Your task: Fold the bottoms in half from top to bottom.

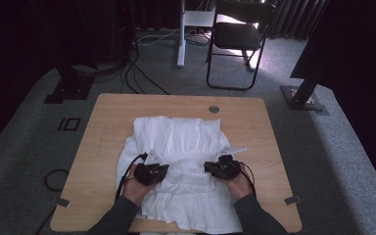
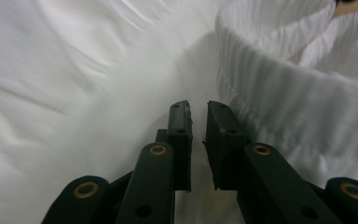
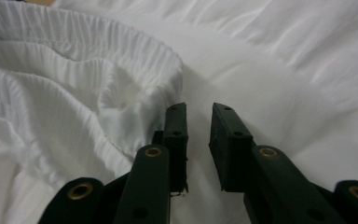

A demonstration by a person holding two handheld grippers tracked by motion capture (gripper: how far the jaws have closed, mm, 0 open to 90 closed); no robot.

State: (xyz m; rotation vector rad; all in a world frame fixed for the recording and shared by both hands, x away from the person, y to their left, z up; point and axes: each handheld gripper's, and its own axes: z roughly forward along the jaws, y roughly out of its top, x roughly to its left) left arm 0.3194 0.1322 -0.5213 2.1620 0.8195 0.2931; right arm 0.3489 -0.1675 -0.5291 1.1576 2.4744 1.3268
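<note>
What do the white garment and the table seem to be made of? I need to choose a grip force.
White garment: looks like thin woven or knit fabric, perhaps cotton; matte, with soft wrinkles and a finely ribbed, gathered band. Table: wood-look top, probably laminate; smooth, pale grain, faint sheen.

Dim room, dark at the far left and right. Daylight falls on the chair (image 1: 241,34) and the floor beside it. The table (image 1: 107,127) is evenly lit; the white garment (image 1: 181,137) is near overexposed. Gripper views: soft, cloth folds blurred, near jaws unsharp.
</note>
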